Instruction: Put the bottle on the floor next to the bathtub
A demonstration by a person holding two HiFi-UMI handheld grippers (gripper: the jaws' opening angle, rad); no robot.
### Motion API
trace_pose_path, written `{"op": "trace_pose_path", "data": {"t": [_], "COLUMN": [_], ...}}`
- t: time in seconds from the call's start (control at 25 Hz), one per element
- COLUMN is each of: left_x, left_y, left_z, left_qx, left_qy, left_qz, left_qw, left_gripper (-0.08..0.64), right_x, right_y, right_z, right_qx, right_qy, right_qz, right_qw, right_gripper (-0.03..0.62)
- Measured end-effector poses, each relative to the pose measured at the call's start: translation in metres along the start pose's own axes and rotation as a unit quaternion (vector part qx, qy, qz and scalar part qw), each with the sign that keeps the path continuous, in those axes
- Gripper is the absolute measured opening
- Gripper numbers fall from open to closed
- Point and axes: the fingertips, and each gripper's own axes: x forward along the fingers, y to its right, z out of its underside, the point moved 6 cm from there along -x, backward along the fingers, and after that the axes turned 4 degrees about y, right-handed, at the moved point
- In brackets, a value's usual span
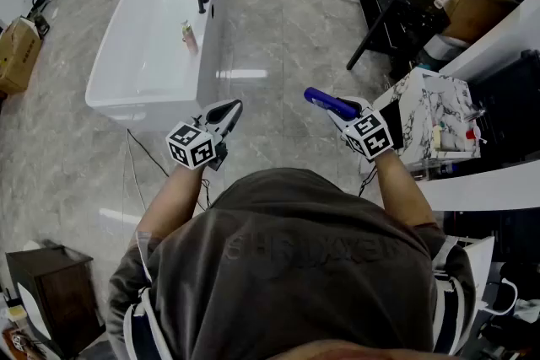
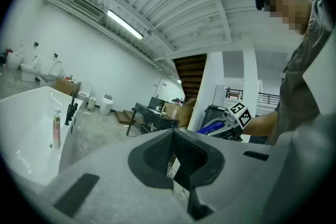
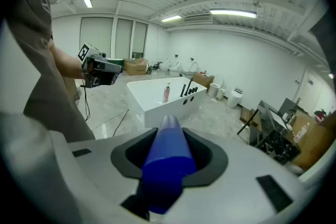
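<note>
One pink bottle (image 1: 189, 35) tops the bathtub rim (image 1: 205, 55); right tool (image 1: 342, 111) grips blue bottle (image 1: 326, 101).

Bottle (image 3: 167, 161) base hidden inside hand-held gripper (image 3: 169, 132)

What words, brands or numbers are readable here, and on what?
None reads clearly.
Shirt: faint print across the back, too blurred to read.
Left gripper and right gripper: black-and-white square patterns, no words.
Pink bottle at the bathtub: label too small.
Blue bottle: no print visible.
</note>
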Motion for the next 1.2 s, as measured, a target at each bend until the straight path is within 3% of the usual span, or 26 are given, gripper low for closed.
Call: {"op": "trace_pose_path", "data": {"t": [0.8, 1.2], "left_x": [0.004, 0.046], "left_y": [0.004, 0.034], "left_z": [0.004, 0.017], "left_qx": [0.001, 0.003], "left_qy": [-0.008, -0.048], "left_qz": [0.005, -0.015], "left_qw": [1.0, 0.9987], "left_gripper": [0.003, 0.003], "right_x": [0.0, 0.001], "right_y": [0.0, 0.031], "right_z": [0.003, 0.043], "right_qx": [0.01, -0.002], "right_qy": [0.0, 0.009], "right_qz": [-0.008, -0.028], "right_qw": [1.0, 1.0], "right_gripper": [0.137, 0.137]}}
